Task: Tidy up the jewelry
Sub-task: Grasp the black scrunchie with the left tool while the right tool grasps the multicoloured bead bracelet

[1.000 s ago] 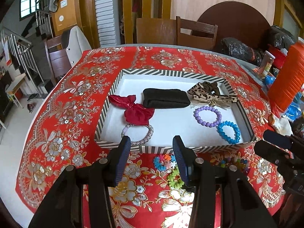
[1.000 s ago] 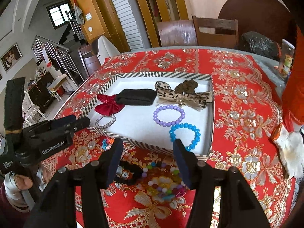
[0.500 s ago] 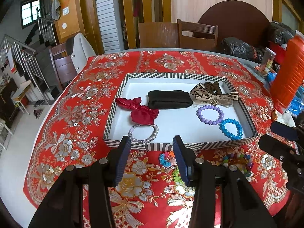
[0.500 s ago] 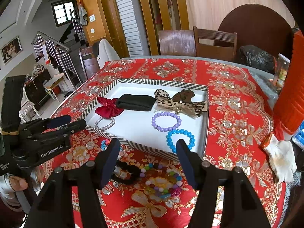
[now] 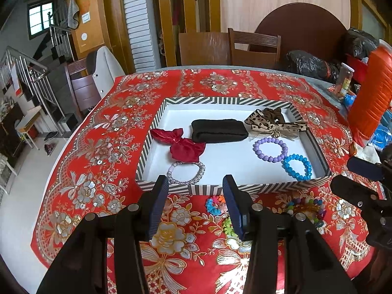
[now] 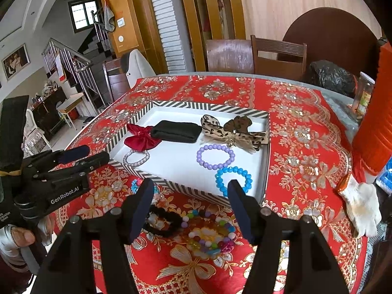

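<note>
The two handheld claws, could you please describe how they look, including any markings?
Both are matte black plastic frames with silver pivot bolts and flat dark navy finger pads. The left claw, seen from the right wrist view, bears white "GenRobot.AI" lettering on its side and a yellowish band around its rear block. The right claw looks the same build.

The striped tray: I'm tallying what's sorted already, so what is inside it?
Inside the striped tray: a red bow, black band, leopard bow, purple bracelet, blue bracelet, silver bracelet. Its near edge is hidden by the left gripper.
</note>
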A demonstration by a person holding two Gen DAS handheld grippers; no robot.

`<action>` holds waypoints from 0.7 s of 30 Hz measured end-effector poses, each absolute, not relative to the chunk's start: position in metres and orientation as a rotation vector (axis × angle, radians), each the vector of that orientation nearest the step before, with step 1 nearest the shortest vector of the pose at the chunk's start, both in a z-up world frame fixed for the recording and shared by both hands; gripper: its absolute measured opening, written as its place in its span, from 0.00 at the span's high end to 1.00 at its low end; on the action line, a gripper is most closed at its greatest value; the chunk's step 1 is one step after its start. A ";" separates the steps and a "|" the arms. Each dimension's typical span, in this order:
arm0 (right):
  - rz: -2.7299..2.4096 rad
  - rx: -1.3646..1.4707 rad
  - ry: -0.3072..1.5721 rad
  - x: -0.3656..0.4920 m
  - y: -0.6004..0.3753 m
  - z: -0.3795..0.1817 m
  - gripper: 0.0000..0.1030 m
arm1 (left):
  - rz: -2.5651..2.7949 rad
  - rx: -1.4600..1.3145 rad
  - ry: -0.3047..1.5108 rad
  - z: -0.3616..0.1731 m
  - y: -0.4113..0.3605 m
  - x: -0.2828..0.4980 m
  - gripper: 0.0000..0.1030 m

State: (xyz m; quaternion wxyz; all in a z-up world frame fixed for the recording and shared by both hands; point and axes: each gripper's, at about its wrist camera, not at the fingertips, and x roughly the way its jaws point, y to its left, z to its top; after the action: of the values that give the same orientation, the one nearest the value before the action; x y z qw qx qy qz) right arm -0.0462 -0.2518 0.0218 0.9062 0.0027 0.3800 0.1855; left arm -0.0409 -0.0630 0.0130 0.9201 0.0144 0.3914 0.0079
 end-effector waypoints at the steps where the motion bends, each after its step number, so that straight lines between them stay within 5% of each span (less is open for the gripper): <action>1: 0.383 0.003 0.786 -0.046 -0.252 0.022 0.36 | 0.016 0.029 0.804 0.013 -0.063 -0.041 0.45; 21: 0.371 -0.002 0.827 -0.047 -0.260 0.015 0.36 | -0.010 0.030 0.835 -0.001 -0.065 -0.045 0.46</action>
State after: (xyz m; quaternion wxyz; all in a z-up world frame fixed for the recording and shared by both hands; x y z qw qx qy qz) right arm -0.0469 -0.2599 0.0147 0.8991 -0.0008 0.3995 0.1790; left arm -0.0448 -0.0648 -0.0013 0.9141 0.0145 0.4053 -0.0050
